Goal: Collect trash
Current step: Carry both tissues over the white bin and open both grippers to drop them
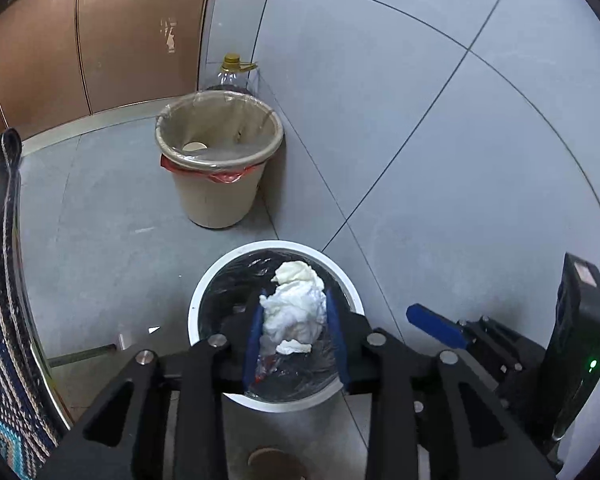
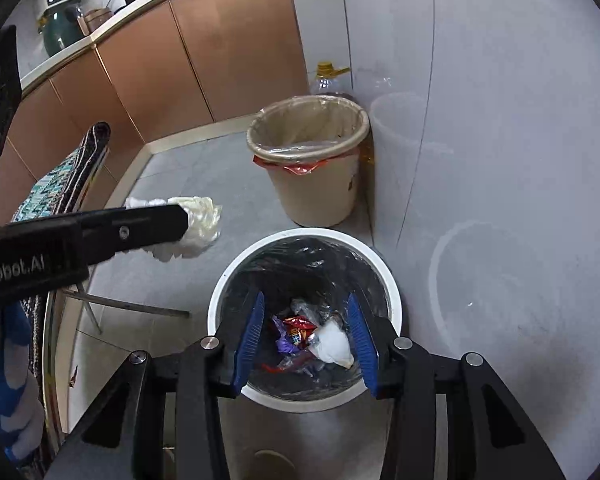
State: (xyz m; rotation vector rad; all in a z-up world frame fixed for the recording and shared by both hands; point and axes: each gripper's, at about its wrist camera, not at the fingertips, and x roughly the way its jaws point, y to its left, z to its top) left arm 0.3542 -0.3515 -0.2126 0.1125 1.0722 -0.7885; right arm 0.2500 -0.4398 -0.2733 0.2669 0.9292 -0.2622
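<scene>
Tissue wad (image 1: 294, 308) is pinched between the left gripper (image 1: 296, 334) pads above the white bin (image 1: 192, 312). Soft, featherlight, easily squashed, so it's best gripped mid-bulk. Right gripper (image 2: 306, 340) is held apart, empty, over wrappers (image 2: 296, 332) inside.

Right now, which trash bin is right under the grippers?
The white-rimmed bin with the black bag, holding wrappers. The tan bin with the clear bag stands farther back by the wall, nearly empty.
</scene>
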